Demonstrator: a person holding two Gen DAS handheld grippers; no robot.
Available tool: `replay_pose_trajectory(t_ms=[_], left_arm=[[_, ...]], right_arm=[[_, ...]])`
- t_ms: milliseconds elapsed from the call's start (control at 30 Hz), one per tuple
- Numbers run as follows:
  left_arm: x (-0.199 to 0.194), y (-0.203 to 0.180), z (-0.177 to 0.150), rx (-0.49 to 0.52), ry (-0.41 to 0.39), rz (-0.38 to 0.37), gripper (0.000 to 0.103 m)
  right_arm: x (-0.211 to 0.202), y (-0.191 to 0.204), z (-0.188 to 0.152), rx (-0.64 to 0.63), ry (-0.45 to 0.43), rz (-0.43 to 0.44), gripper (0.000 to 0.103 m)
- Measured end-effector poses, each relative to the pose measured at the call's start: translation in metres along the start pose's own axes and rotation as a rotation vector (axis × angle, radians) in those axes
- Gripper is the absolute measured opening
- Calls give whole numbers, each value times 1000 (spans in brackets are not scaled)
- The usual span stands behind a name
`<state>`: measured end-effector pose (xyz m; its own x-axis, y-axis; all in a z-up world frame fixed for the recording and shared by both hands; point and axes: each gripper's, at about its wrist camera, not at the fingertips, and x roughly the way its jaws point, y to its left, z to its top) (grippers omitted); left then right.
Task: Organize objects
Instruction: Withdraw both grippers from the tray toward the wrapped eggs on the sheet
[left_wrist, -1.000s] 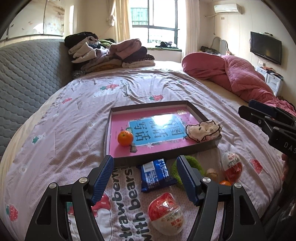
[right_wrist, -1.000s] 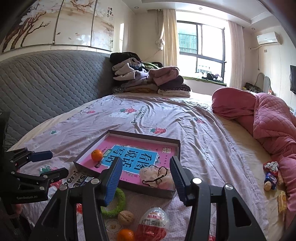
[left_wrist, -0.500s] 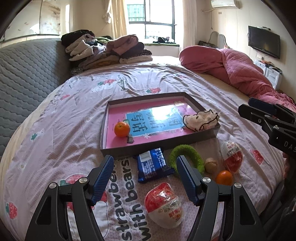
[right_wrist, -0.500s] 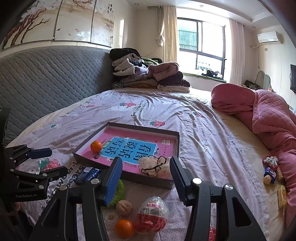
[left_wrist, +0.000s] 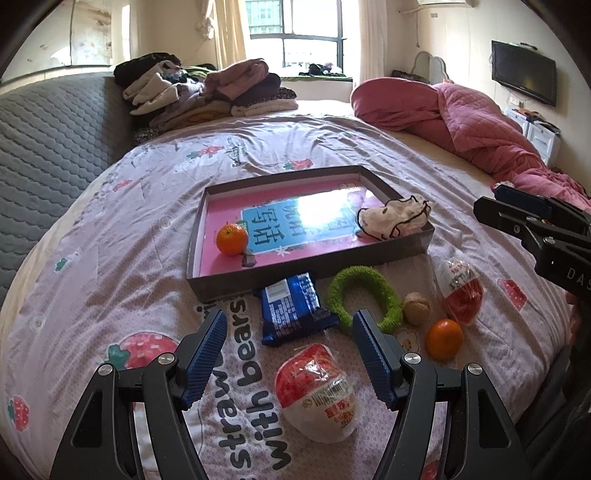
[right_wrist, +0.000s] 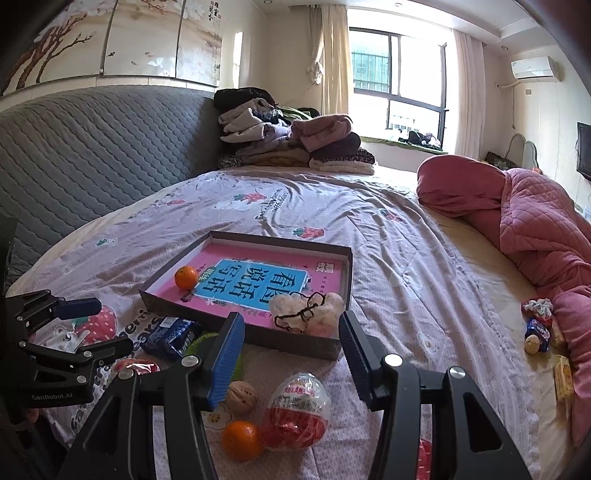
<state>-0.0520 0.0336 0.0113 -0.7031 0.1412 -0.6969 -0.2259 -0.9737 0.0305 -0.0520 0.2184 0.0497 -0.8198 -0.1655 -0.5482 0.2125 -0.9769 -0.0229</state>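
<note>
A shallow grey box with a pink bottom (left_wrist: 391, 254) (right_wrist: 295, 341) lies on the bed. It holds an orange (left_wrist: 231, 239) (right_wrist: 185, 277) and a white cloth pouch (left_wrist: 393, 218) (right_wrist: 306, 314). In front of it lie a blue snack pack (left_wrist: 291, 306) (right_wrist: 171, 336), a green ring (left_wrist: 364, 295), a walnut (left_wrist: 416, 308) (right_wrist: 242, 397), a second orange (left_wrist: 444, 339) (right_wrist: 242, 440) and two red-and-white egg toys (left_wrist: 319, 391) (right_wrist: 297, 410). My left gripper (left_wrist: 288, 338) is open above the near egg and snack pack. My right gripper (right_wrist: 291, 339) is open above the box's near edge.
A pile of folded clothes (right_wrist: 291, 144) sits at the head of the bed by the grey headboard (right_wrist: 92, 155). A pink quilt (right_wrist: 524, 221) lies along the right side, with a few small snacks (right_wrist: 541, 328) beside it.
Both grippers have pulled back and up from the box, so more of the loose things in front of it show. Nothing was picked up.
</note>
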Motion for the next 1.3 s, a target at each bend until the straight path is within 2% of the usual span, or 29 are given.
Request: replay_pose_trajectory(t_ms=[1300], left_arm=[[12,-7,-21,-1,84,-13,72]], right_arm=[[20,-9,-33,10,135,-32,53]])
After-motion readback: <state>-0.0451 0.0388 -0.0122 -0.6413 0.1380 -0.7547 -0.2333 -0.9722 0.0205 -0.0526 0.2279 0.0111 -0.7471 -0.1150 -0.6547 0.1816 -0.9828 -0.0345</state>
